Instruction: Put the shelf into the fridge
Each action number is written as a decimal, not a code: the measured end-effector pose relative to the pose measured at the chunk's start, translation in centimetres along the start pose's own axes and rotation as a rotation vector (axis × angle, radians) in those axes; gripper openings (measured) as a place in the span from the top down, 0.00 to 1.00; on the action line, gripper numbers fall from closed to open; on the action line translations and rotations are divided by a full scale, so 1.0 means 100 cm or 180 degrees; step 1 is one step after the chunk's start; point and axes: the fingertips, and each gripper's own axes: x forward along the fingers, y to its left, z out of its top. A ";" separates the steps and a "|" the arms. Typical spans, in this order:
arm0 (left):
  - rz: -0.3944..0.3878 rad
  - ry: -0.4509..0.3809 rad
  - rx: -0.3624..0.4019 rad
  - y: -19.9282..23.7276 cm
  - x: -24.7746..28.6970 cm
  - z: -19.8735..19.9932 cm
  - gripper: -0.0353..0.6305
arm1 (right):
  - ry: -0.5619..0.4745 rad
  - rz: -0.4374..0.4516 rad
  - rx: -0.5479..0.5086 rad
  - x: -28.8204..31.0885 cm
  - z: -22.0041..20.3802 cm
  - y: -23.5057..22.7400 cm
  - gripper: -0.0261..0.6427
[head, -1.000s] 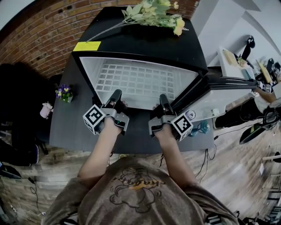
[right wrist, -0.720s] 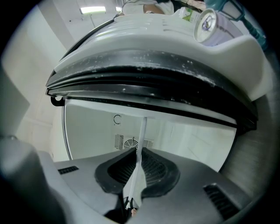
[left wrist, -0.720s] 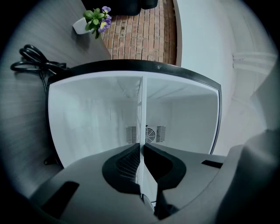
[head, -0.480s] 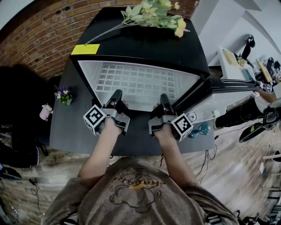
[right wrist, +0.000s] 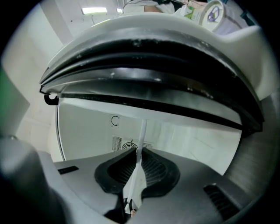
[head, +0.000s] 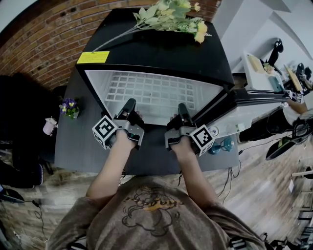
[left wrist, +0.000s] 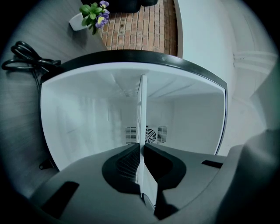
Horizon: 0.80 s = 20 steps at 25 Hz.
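A white wire-grid shelf [head: 151, 93] lies level, mostly inside the open black mini fridge [head: 161, 49]. My left gripper [head: 130, 108] is shut on the shelf's near edge at the left, my right gripper [head: 182, 110] shut on it at the right. In the left gripper view the shelf [left wrist: 142, 118] shows edge-on as a thin white strip clamped between the dark pads [left wrist: 122, 162], running into the white fridge cavity [left wrist: 87, 118]. The right gripper view shows the same strip [right wrist: 139, 153] pinched between its pads [right wrist: 155, 170], with a round vent [right wrist: 130, 144] on the back wall.
The fridge door [head: 254, 100] hangs open at the right, its black seal [right wrist: 153, 65] above the right gripper. Flowers [head: 171, 14] and a yellow note [head: 93, 57] lie on the fridge top. A small potted plant [head: 70, 106] stands on the grey table [head: 73, 146] at left; cables [left wrist: 26, 59] lie beside it.
The fridge opening and shelf have shifted slightly up and left in the head view. Both grippers keep their hold at the same spots on the shelf's near edge.
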 end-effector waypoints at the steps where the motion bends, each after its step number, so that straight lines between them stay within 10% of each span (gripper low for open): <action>1: -0.0002 0.0003 0.0007 0.000 0.000 0.000 0.88 | -0.0005 0.0014 0.0008 0.001 0.000 0.001 0.90; 20: -0.0039 0.0045 0.0051 0.001 0.026 0.009 0.88 | -0.0079 0.0041 -0.0113 0.025 0.008 0.002 0.90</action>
